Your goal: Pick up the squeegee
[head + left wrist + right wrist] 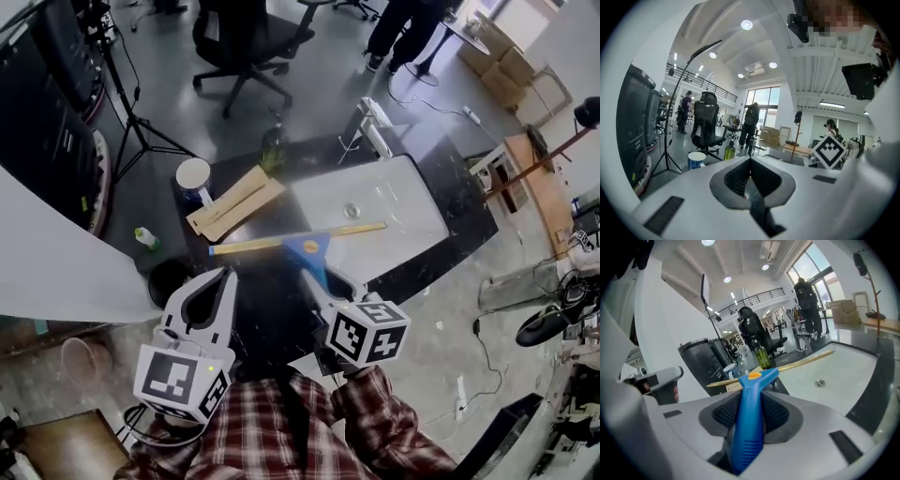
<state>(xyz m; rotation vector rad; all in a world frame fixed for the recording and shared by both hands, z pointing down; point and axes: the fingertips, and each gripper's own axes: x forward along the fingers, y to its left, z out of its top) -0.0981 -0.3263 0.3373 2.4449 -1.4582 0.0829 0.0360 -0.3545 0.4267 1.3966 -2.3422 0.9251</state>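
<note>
The squeegee point(298, 242) has a blue handle point(750, 418) and a long yellow blade point(801, 361). It hangs lifted above the near edge of the black counter point(253, 300). My right gripper point(315, 277) is shut on the handle, with the blade crosswise beyond its tips. In the right gripper view the handle fills the gap between the ribbed pads point(774, 412). My left gripper point(218, 278) hovers to the left of the squeegee, apart from it. Its jaws meet at the tips point(750, 160) with nothing between them.
A white sink basin point(394, 211) with a faucet point(375, 127) lies beyond the squeegee. A flat cardboard piece point(234, 202), a white tub point(194, 175) and a green bottle point(272, 145) stand at the counter's far left. An office chair point(246, 42) and a person point(403, 28) are behind.
</note>
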